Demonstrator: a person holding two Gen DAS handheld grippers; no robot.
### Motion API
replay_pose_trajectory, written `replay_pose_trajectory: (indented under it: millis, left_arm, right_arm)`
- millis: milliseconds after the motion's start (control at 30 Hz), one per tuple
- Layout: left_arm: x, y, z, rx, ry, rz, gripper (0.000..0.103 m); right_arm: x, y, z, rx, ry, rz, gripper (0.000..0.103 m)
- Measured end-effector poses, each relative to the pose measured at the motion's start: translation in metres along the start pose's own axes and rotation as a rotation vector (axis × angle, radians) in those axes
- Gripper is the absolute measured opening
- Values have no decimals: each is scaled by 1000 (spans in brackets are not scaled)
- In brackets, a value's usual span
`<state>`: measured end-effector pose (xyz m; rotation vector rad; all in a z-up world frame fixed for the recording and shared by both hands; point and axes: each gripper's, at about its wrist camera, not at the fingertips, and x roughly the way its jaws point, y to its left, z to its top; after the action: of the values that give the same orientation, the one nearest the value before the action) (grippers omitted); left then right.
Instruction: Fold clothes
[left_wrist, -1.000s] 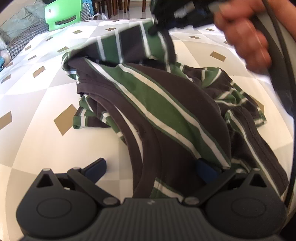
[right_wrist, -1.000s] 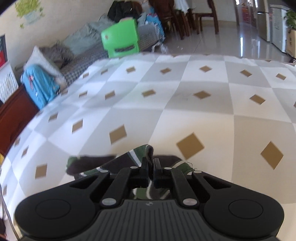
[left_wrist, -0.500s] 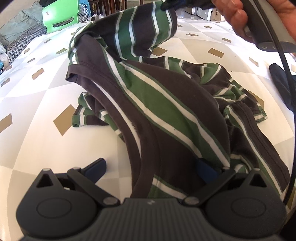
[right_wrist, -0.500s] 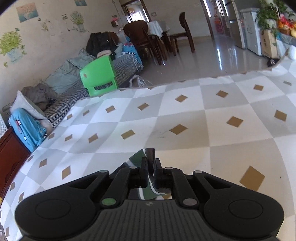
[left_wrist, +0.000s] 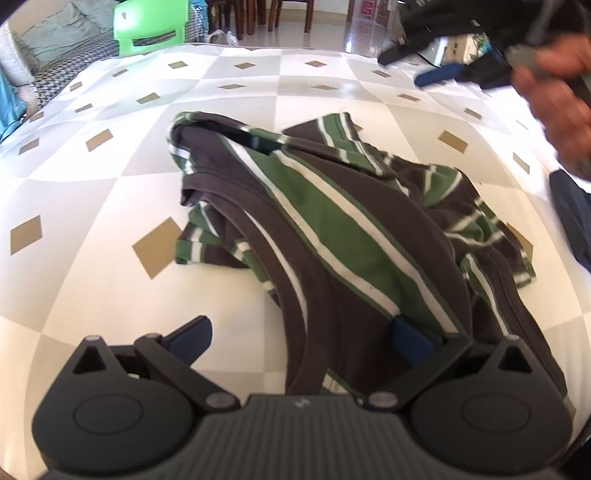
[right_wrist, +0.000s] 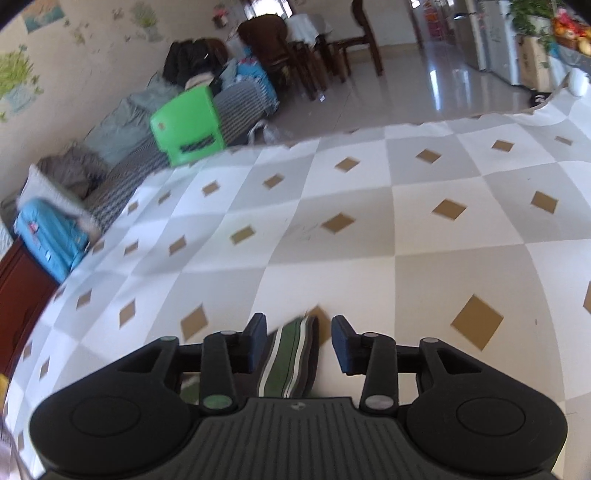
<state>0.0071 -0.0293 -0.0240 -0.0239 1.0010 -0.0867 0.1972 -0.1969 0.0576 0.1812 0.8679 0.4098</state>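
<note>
A dark brown shirt with green and white stripes (left_wrist: 343, 225) lies crumpled on the checked tablecloth (left_wrist: 92, 288). My left gripper (left_wrist: 301, 338) stands open low at the shirt's near edge. Fabric runs between its fingers and covers part of the right pad (left_wrist: 412, 338). Up at the far right, a hand (left_wrist: 554, 99) holds my right gripper (left_wrist: 417, 68), blurred and above the table. In the right wrist view the right gripper (right_wrist: 299, 343) is open, and a striped strip of the shirt (right_wrist: 295, 354) lies loose between its pads.
A dark blue garment (left_wrist: 572, 218) lies at the table's right edge. Beyond the far edge stand a green plastic chair (right_wrist: 188, 125), a sofa piled with clothes (right_wrist: 110, 147), a blue bag (right_wrist: 48, 236) and wooden dining chairs (right_wrist: 280, 51).
My right gripper has opened and let go of the shirt's raised edge, which dropped back onto the pile. That gripper drew away to the right. The left gripper stayed put.
</note>
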Motion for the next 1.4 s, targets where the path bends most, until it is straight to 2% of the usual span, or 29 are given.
replay_pose_trajectory:
  millis: [233,400,567,733,900,1033,1133,1300,1400]
  left_arm:
    - [-3,0,2,-7,-6,10,103]
    - [-2,-1,1,-4,0,4,103]
    - [3,-4,-3,8,23,-9,103]
    - [4,-3,-5,12,35,-14,103]
    - [7,-2,-7,8,50,-25,103]
    - [6,-7,-10,43,48,-23,103]
    - [5,-13,-14,75,48,-26,103]
    - [3,-25,-20,132,47,-27,103]
    - [2,-28,-22,146,49,-33,103]
  right_arm:
    - [7,8,-31,-161,172,79,49]
    - [16,21,-53,-308,263,85,49]
    - [23,38,-64,-423,265,87,50]
    - [38,49,-73,-504,256,21,50]
    - [48,51,-69,-467,213,-23,46]
    - [52,51,-61,-396,178,-37,20]
    - [53,50,-53,-337,147,-44,13]
    - [56,50,-40,-238,95,-55,12]
    - [57,51,-34,-178,76,-31,12]
